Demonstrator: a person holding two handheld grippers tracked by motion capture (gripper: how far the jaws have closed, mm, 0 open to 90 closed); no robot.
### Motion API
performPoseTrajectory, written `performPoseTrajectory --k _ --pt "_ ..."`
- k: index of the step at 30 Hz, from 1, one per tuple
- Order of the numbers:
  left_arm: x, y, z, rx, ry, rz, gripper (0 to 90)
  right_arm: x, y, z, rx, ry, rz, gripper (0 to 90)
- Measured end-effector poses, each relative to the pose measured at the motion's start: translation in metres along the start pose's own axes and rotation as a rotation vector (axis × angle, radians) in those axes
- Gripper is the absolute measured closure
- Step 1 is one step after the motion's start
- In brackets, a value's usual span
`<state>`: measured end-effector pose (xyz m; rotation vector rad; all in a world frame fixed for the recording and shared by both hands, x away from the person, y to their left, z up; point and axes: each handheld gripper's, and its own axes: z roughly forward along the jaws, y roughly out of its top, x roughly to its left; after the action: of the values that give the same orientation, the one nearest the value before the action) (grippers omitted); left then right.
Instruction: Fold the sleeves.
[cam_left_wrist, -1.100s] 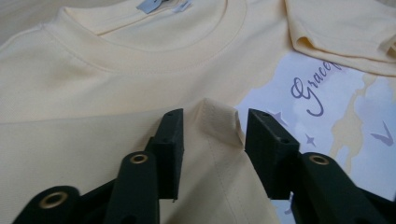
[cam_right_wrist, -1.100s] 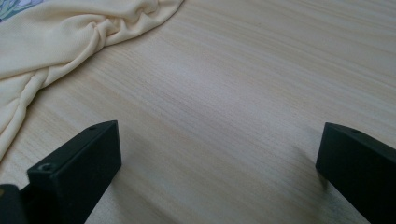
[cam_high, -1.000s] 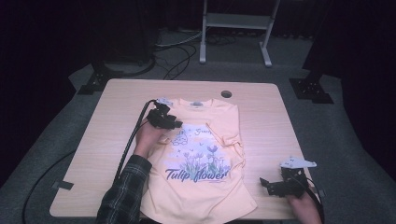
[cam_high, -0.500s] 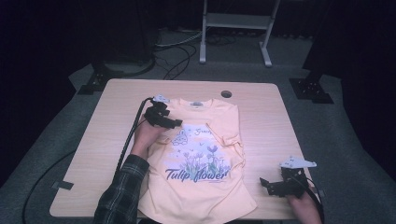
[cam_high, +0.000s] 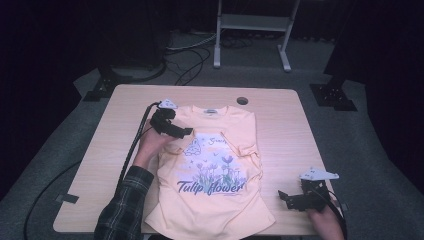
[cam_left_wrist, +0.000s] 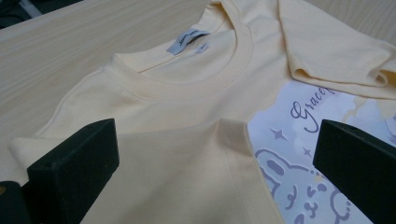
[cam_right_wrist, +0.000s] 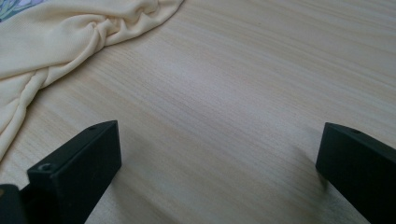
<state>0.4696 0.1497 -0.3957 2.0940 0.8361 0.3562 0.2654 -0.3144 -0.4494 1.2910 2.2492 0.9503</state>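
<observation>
High view shows my left gripper (cam_high: 172, 131) spread open over the folded-in left sleeve (cam_left_wrist: 187, 177) of the yellow tulip T-shirt (cam_high: 220, 210) lying mid-table, probably ready to fold, while my right gripper (cam_high: 295, 199) waits open near the table's (cam_high: 300, 130) near-right corner.

A pale yellow T-shirt (cam_high: 215, 165) lies face up on the light wooden desk (cam_high: 285, 130), collar toward the far edge. Its front bears a tulip print with the words "Tulip flower". Both sleeves are folded inward over the chest, and the right side is bunched.
</observation>
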Motion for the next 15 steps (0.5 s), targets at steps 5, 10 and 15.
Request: performPoseTrajectory --k 5,10,15 --pt "0.007 0.0 -0.009 -0.031 0.004 0.001 0.0 0.0 0.0 0.0 0.0 0.0 0.0 0.0" --pt "0.014 -0.004 -0.015 -0.032 0.014 0.012 0.0 0.0 0.0 0.0 0.0 0.0 0.0 0.0" --pt "0.017 -0.005 -0.017 -0.051 0.017 0.014 0.0 0.0 0.0 0.0 0.0 0.0 0.0 0.0"
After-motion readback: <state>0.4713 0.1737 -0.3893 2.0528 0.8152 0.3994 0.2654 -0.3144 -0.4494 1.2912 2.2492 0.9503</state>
